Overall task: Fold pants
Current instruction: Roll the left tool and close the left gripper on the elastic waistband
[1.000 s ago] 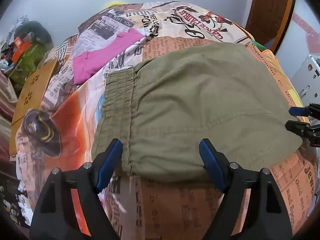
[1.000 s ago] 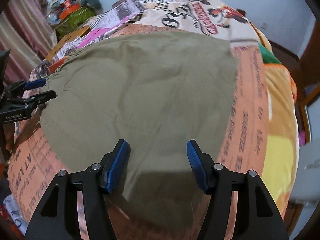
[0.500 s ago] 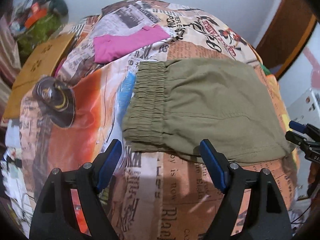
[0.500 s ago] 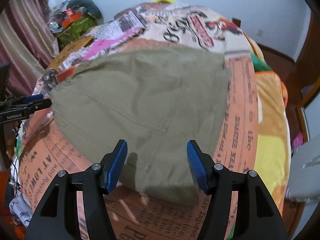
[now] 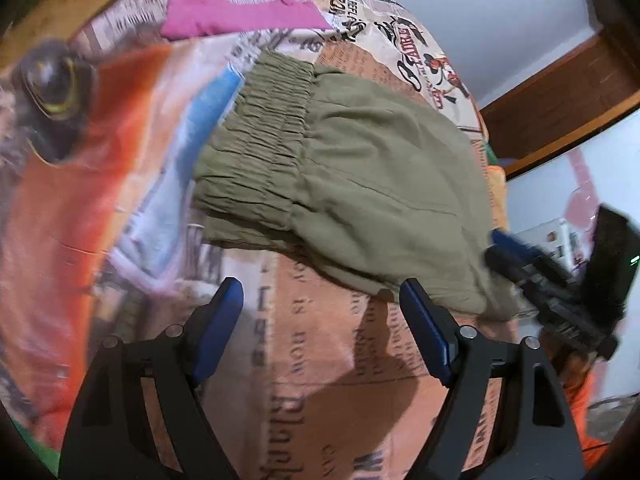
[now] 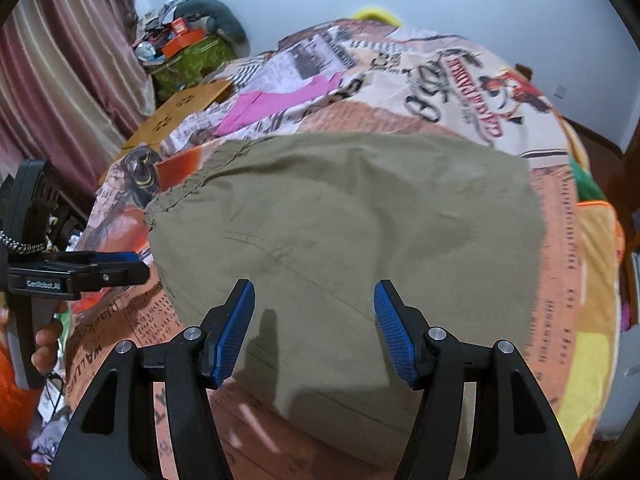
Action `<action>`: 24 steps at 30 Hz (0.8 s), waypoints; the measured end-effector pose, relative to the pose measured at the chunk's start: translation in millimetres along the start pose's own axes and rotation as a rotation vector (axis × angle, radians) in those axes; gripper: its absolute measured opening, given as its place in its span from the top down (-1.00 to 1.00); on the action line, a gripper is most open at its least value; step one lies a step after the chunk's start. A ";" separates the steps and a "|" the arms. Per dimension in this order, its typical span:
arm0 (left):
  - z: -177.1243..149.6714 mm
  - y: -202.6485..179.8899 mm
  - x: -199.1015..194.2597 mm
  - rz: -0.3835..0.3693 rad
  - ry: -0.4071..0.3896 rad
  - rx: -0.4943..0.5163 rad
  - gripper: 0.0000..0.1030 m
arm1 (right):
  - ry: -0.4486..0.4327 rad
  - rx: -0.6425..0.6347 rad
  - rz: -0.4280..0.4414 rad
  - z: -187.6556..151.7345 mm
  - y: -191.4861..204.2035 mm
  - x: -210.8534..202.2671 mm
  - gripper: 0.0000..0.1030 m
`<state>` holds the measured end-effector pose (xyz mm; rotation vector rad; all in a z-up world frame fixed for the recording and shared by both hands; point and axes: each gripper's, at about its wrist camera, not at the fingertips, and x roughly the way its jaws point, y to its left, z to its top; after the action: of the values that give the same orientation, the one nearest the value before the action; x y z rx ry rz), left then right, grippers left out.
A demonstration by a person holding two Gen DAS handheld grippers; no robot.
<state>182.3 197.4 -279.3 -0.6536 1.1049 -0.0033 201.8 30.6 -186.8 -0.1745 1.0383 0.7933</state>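
I am holding the left gripper (image 5: 320, 320) and right gripper (image 6: 314, 328) with fingers spread, gripping nothing, above the folded olive-green cotton pants (image 6: 348, 220) lying flat on the newspaper-print bedspread (image 5: 320, 380); a pink garment (image 5: 236, 14) is lying beyond.

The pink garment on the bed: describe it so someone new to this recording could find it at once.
Start from the bed's newspaper-print cover, then find the olive pants lying folded in its middle. Beyond their gathered elastic waistband, nearer the wooden board, lies the pink garment. It lies flat, and it is the only plain bright pink thing on the busy print.
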 end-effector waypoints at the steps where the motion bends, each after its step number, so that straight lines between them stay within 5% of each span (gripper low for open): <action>1: 2.5 1.4 2.4 -0.025 0.004 -0.018 -0.60 | 0.017 0.008 0.011 -1.1 -0.7 5.4 -0.13; 4: 13.1 5.6 8.4 -0.066 0.008 -0.059 -0.61 | 0.079 0.055 0.057 -8.5 -7.7 23.0 -0.13; 12: 39.9 34.9 19.8 -0.186 0.021 -0.242 -0.63 | 0.074 0.042 0.093 -15.7 -11.0 16.9 -0.14; 24: 53.1 27.2 20.4 -0.001 -0.038 -0.191 0.13 | 0.066 0.054 0.108 -16.3 -12.5 16.6 -0.14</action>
<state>227.3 238.9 -294.4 -0.8217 1.0760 0.1146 203.0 22.1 -211.7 -0.0996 1.1379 0.8608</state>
